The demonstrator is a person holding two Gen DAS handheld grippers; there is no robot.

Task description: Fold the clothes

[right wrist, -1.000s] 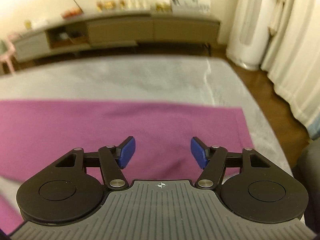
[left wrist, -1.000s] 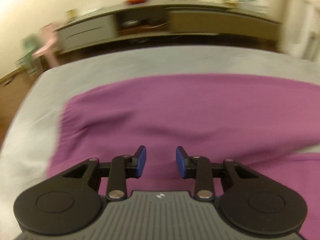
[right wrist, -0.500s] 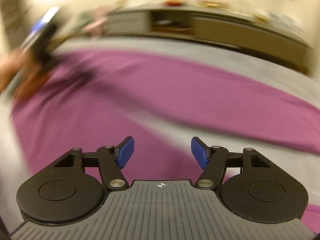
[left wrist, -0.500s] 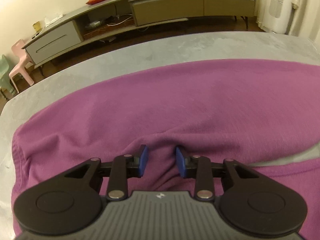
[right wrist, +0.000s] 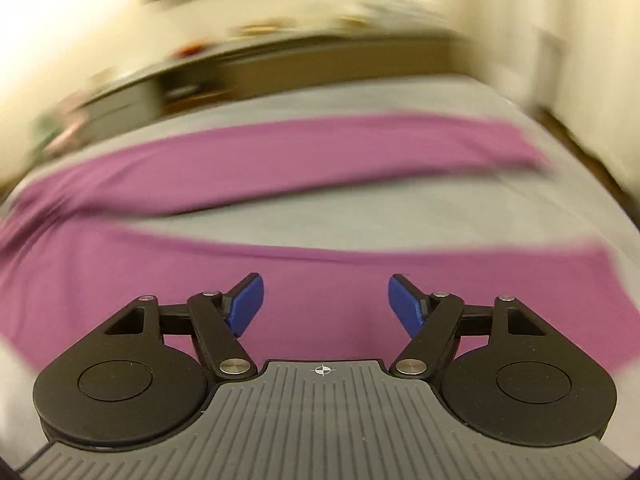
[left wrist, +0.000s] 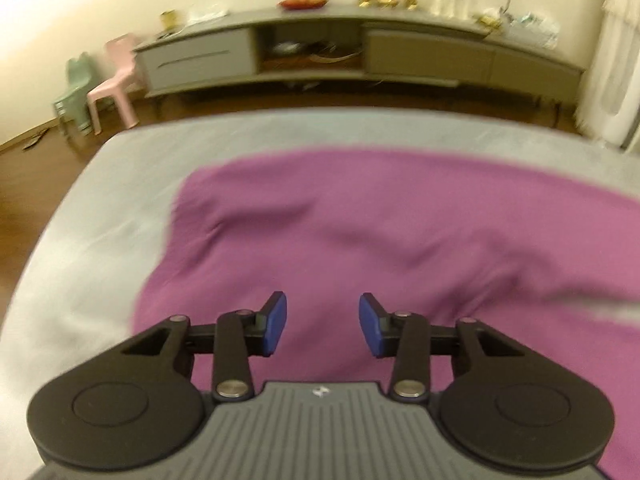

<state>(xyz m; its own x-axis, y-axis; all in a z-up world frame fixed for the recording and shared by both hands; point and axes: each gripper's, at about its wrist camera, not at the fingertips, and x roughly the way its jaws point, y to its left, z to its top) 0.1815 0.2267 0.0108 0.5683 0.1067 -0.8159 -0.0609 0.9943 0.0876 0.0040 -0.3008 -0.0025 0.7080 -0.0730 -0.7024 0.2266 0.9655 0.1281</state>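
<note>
A purple garment (left wrist: 360, 232) lies spread out on the grey bed (left wrist: 112, 208). The left tongs (left wrist: 322, 330) hang over it with the jaws apart; they have just opened a bit more, and nothing is between them. The right tongs (right wrist: 326, 304) are wide apart and have also just opened, with nothing between them.

The garment (left wrist: 360, 232) lies spread on the bed (left wrist: 100, 240), filling the middle and right of the left wrist view, with bare bed at left and along the far edge. The left gripper (left wrist: 322, 324) sits at bottom centre above it. Behind the bed, across the top, runs a cabinet (left wrist: 360, 52); two chairs (left wrist: 116, 80) stand at upper left. In the right wrist view the right gripper (right wrist: 325, 304) is low centre, over the garment's near part (right wrist: 120, 280); a strip of bed (right wrist: 360, 216) separates that from a far part (right wrist: 300, 160).
</note>
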